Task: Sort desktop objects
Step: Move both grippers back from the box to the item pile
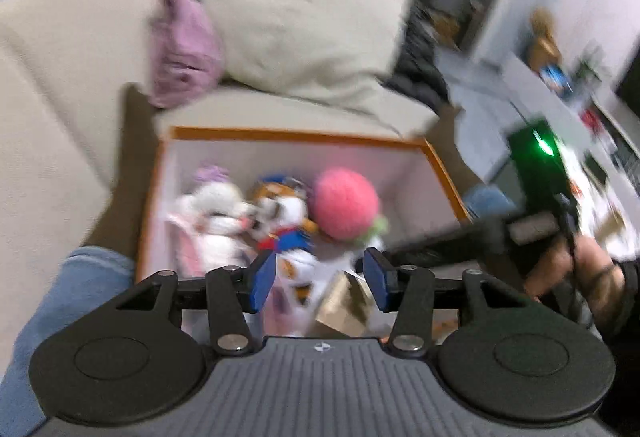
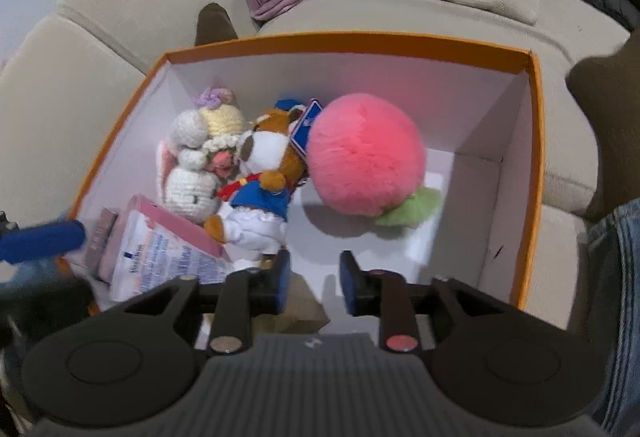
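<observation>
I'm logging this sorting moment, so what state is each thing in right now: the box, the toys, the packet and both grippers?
Orange box: open, no lid, on the sofa.
Pink plush peach: inside the box, lying on its floor.
Brown and white plush dog: inside, leaning on the crochet bunny.
Crochet bunny: inside, lying down.
Pink packet: inside, flat.
Left gripper: open, empty.
Right gripper: open, empty.

Left wrist view motion-blurred throughout; right wrist view sharper. Soft indoor light, fisheye bending edges, dark corners.
</observation>
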Demonstrator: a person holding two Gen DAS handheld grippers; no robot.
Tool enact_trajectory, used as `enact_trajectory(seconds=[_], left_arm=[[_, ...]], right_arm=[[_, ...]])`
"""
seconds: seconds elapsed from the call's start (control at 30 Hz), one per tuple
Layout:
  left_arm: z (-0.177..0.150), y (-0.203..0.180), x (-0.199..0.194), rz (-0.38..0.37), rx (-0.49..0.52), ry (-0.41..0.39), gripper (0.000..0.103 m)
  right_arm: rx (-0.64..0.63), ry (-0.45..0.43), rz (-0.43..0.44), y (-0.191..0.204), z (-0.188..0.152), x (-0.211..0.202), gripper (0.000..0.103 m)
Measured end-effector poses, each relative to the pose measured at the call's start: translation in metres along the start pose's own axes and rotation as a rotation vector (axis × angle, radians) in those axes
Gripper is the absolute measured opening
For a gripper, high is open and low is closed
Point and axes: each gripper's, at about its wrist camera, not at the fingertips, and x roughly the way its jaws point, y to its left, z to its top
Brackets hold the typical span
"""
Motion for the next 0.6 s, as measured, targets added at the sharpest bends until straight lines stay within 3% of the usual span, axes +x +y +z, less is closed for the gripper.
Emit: enact_trajectory(seconds=[0.07,0.17,0.33,0.6], left_arm=[[0.0,0.014,-0.004,0.042,-0.051,-0.019,0.057],[-0.005,0.037,-0.007,0.079,-0.135,-0.034,0.057],[-0.012,0.066,-0.006,0.036,-0.248,-0.04,0.057],[-0.024,0.081,-0.009,0.014,-0.29,-0.042,0.057]], right_arm=[[0.025,0.025,0.019,0.0,-0.002,0.001,0.043],[0.046,0.076,0.033,0.003,-0.006,0.006,0.043],[0.079,0.103,0.053,0.003,-0.008,0.016,0.043],[0.027,0.115,0.116,0.018,-0.001,0.027,0.038]])
